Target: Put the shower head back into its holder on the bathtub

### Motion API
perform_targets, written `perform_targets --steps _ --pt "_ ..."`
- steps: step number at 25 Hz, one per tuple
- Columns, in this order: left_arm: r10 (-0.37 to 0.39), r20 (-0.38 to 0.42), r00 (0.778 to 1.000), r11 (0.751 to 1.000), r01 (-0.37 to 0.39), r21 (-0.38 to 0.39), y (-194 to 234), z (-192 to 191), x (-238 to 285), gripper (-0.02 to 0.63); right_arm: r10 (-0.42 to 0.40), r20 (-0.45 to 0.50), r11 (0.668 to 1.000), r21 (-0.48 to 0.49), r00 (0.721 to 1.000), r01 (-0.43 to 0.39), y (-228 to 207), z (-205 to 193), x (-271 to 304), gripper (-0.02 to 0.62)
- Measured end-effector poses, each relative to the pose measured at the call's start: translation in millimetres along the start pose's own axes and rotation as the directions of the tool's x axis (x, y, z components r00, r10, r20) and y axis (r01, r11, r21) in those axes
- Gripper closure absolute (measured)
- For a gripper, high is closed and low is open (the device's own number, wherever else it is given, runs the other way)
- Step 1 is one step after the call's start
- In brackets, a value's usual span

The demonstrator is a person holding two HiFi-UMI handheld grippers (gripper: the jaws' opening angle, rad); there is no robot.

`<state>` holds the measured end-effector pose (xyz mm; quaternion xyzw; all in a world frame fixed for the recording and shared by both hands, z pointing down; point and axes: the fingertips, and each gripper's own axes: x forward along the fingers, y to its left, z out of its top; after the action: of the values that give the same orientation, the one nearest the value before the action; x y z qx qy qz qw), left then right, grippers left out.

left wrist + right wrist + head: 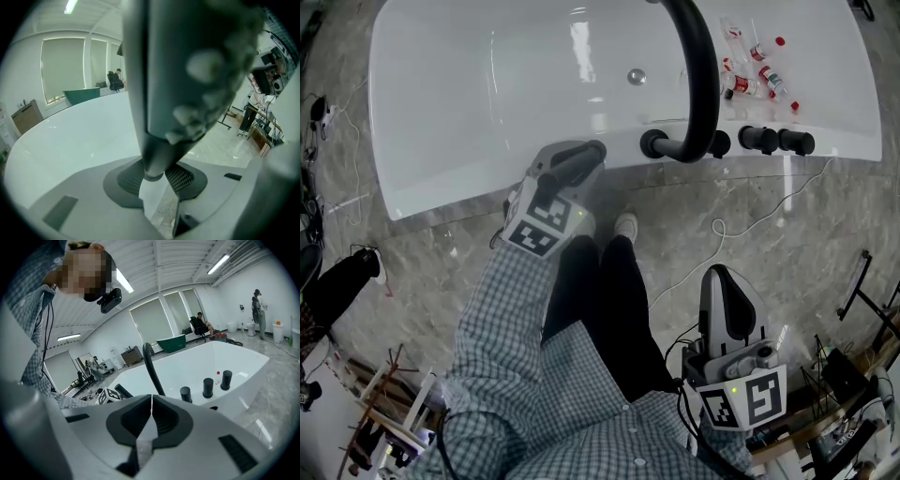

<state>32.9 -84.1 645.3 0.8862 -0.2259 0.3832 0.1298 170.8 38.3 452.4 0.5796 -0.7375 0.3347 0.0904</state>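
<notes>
Clamping the narrow end of the shower head (187, 70), the left gripper (158, 176) has its jaws drawn in tight on it, one pad at each side. The head's broad grey body rises from the jaws and fills most of the left gripper view, with pale nubs showing on one face. In the head view this gripper reaches out over the near rim of the white bathtub (469, 94), left of centre, so the shower head sits right at that rim. Which fitting is its holder I cannot tell.

Just right of the gripper, a black curved pipe (705, 75) arches from the far side of the tub down to the near rim. Three black knobs (759, 139) stand in a row on the rim to the right of the pipe's end. Farther back on the right ledge lie some small bottles (755, 70) with red caps. A round metal drain (636, 77) shows on the tub's inner wall.

The right gripper (151, 401) hangs low at the near right, well apart from the tub, its jaws pressed together on nothing. Between the two grippers are the person's checked sleeve (506, 309) and dark trousers (605, 300). A thin white cable (712, 234) trails over the grey marble floor (787, 225).
</notes>
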Motion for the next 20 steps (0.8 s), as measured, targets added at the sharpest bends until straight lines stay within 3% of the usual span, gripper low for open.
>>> perform_targets --steps 6,20 --pt "0.004 -0.019 1.000 0.999 -0.003 0.043 -0.2 -1.5 6.6 0.465 0.005 -0.002 1.000 0.001 1.000 -0.005 0.4 -1.2 2.0 0.577" --pt "-0.011 0.011 1.000 1.000 0.011 0.015 0.3 2.9 15.2 0.465 0.005 -0.012 1.000 0.002 1.000 -0.005 0.9 -5.6 3.9 0.577"
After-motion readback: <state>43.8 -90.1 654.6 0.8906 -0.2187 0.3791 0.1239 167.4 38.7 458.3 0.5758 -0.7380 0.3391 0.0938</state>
